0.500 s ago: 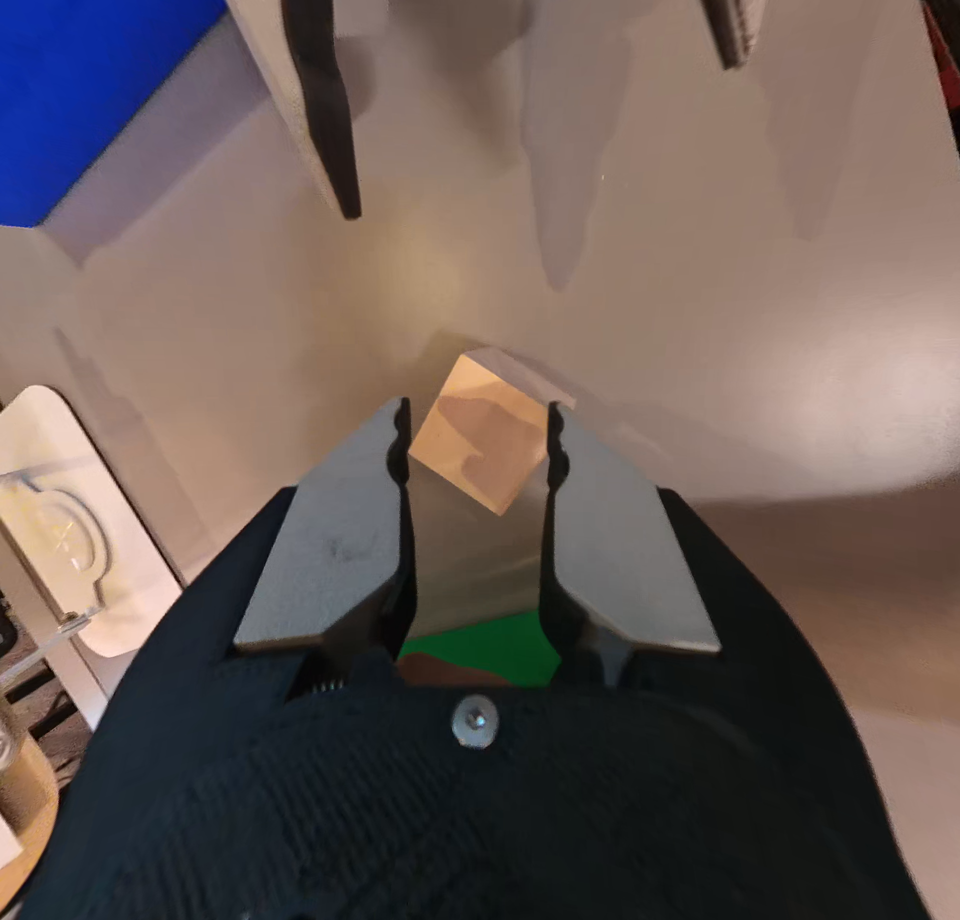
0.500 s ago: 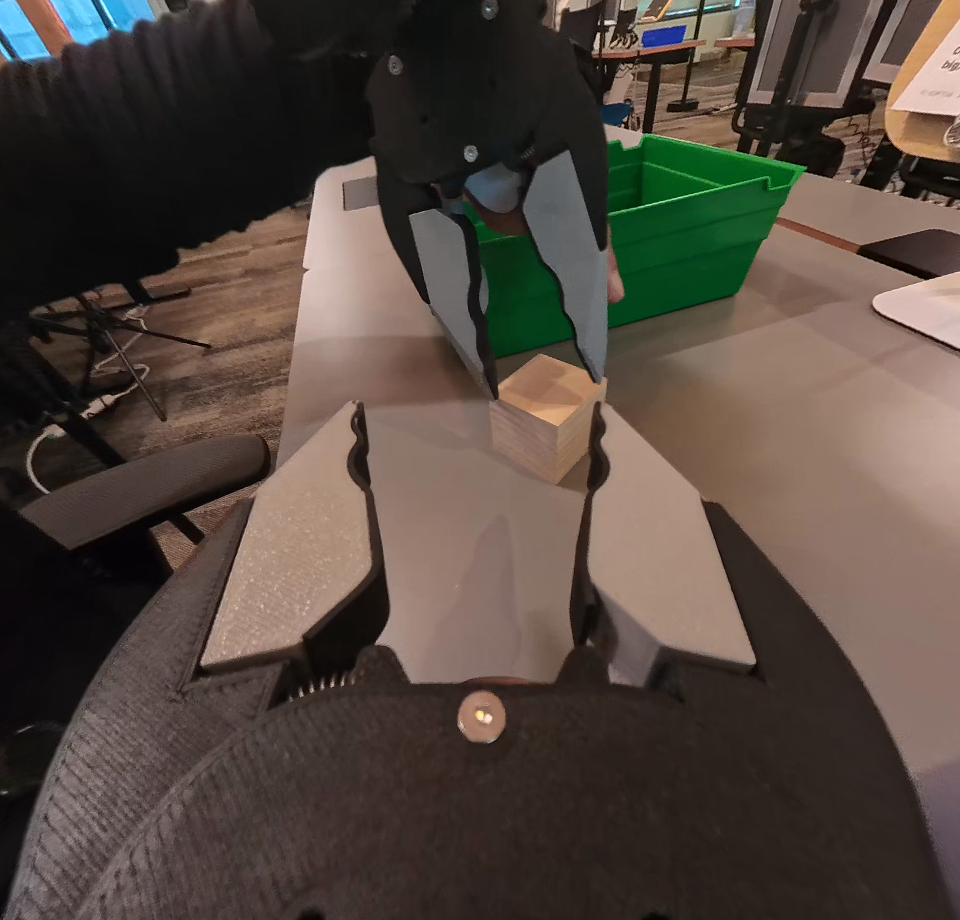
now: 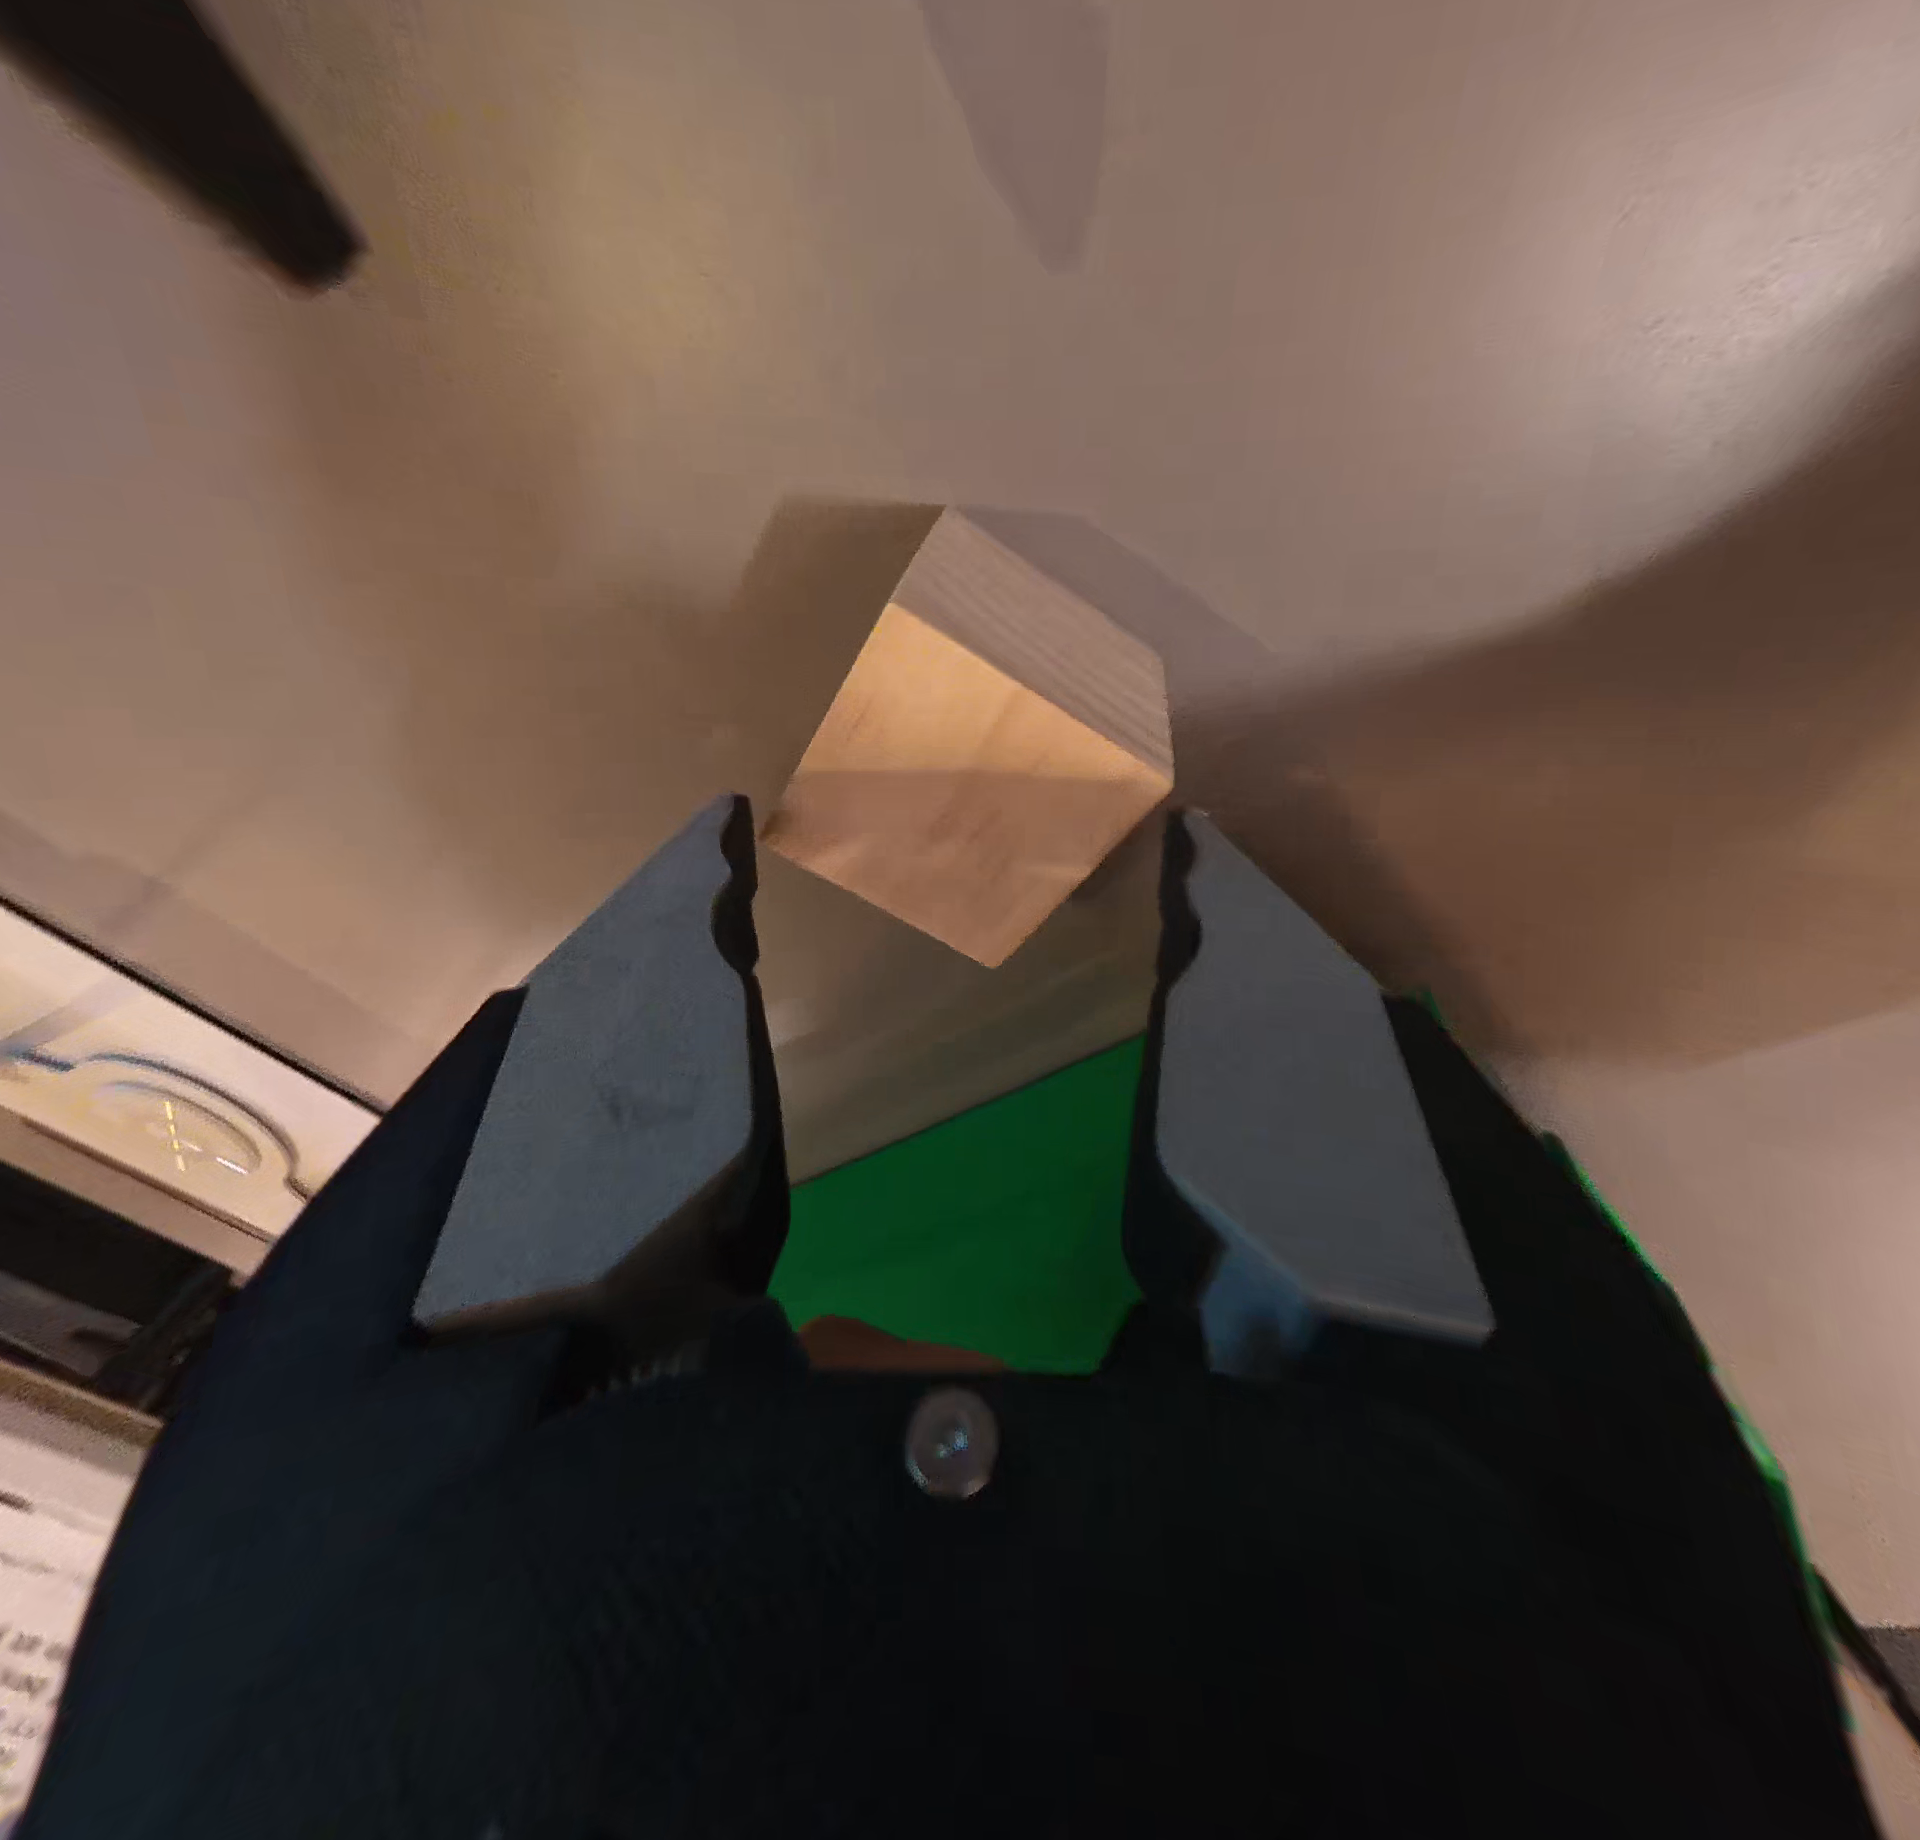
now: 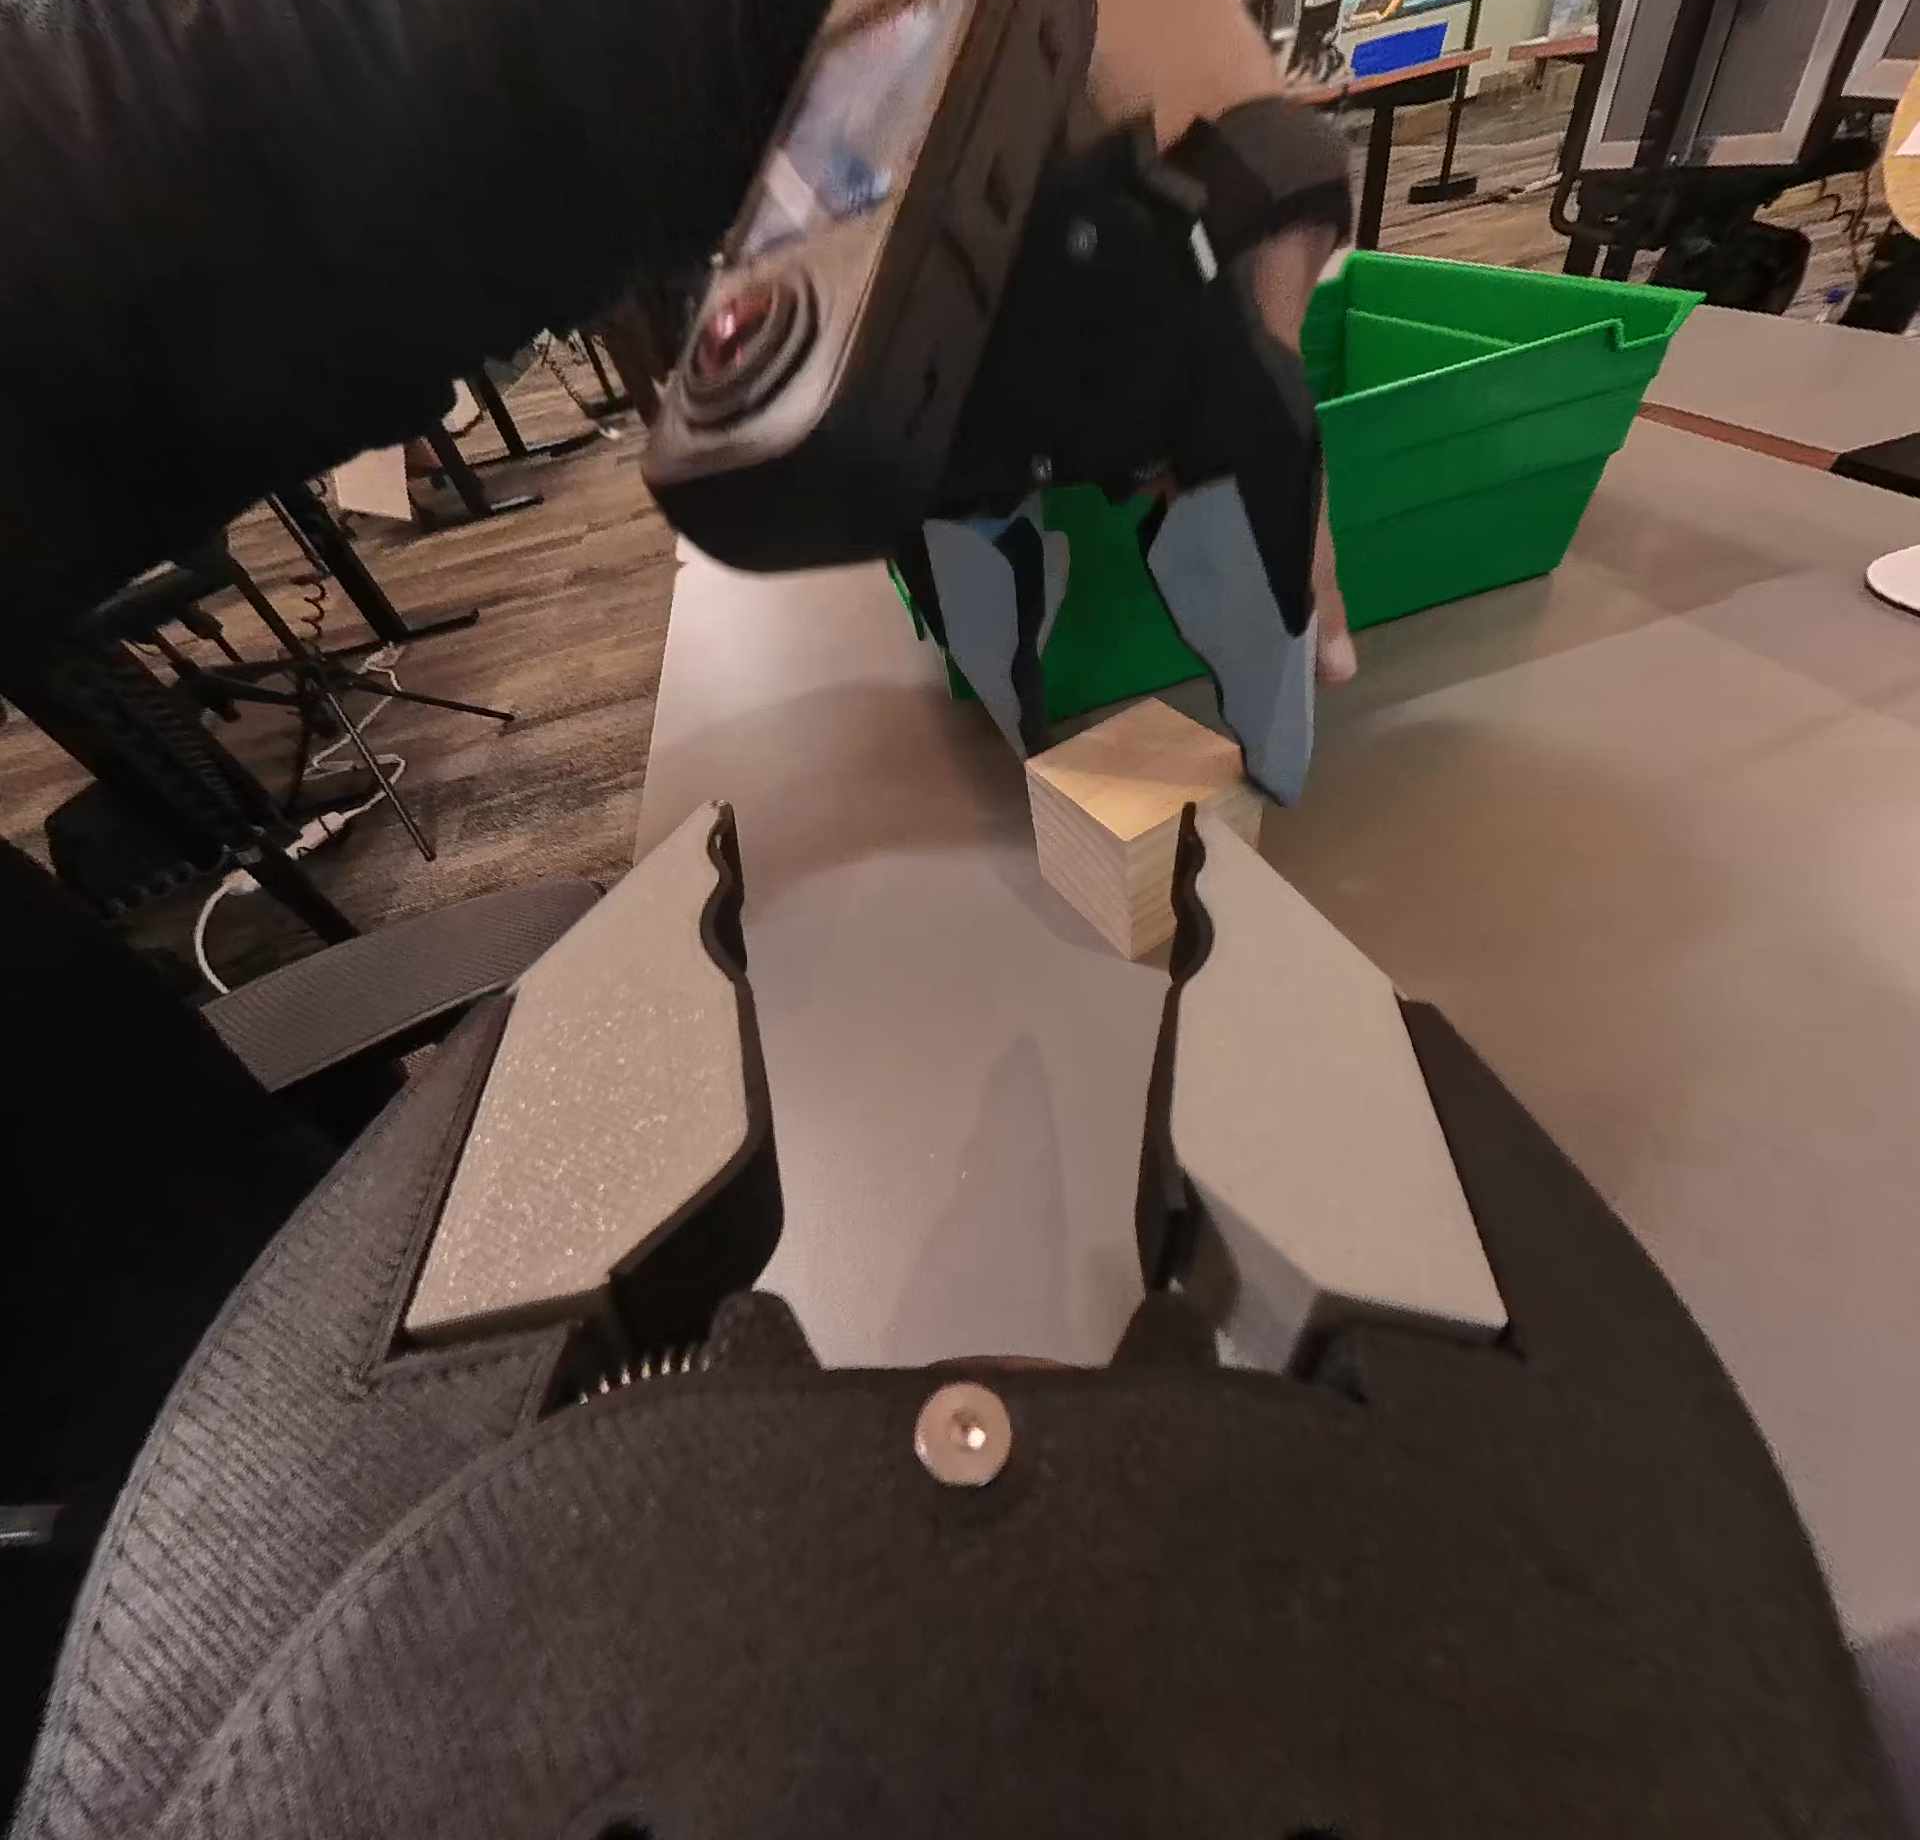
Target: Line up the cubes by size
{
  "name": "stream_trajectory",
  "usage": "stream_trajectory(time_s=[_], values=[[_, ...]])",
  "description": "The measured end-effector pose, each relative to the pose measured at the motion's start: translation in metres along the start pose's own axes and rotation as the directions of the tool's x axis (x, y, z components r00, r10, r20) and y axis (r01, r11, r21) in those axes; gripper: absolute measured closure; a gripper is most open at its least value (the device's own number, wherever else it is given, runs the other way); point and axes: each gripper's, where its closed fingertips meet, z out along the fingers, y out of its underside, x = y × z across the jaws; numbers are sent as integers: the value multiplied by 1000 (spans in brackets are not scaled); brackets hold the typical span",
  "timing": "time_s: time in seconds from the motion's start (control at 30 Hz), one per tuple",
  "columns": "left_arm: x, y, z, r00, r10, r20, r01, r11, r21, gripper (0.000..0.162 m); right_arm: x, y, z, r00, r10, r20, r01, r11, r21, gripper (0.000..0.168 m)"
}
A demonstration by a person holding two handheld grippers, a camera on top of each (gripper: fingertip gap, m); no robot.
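Note:
One light wooden cube (image 4: 1127, 814) stands on the grey table (image 4: 1558, 959), close in front of a green bin (image 4: 1475, 502). My left gripper (image 4: 1153, 767) hangs over it from above, open, a finger on each side of the cube's top. In the left wrist view the cube (image 3: 966, 782) lies just beyond the open left gripper (image 3: 954, 814), with nothing held. My right gripper (image 4: 954, 819) is open and empty, low over the table. Its right fingertip (image 4: 1195, 855) is just in front of the cube. No other cube shows.
The green bin also shows under the left gripper (image 3: 956, 1240). A white board with a clear plastic piece (image 3: 156, 1136) lies at the left. A white flat thing (image 4: 1891, 585) sits at the far right. The table's left edge (image 4: 665, 710) drops to a chair (image 4: 364, 980) and the floor.
The left gripper's jaws have opened wider and it has tilted and drawn back a little from the cube, which stays on the table. The right gripper has hardly moved.

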Motion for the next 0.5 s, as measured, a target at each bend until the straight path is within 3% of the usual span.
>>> stream_trajectory(time_s=[0.17, 0.37, 0.5], values=[[-2, -12, 22, 997, 52, 50, -54, 998, 40, 88, 2, -6, -4, 998, 60, 25, -61, 998, 34, 88], [-3, -15, 21, 991, -122, 50, 116, 988, 103, 93, 5, -5, -5, 996, 89, 27, -90, 995, 36, 89], [-12, -18, 12, 960, -199, 196, 171, 973, 154, 95, 2, -3, -3, 997, 73, 35, -73, 997, 18, 89]])
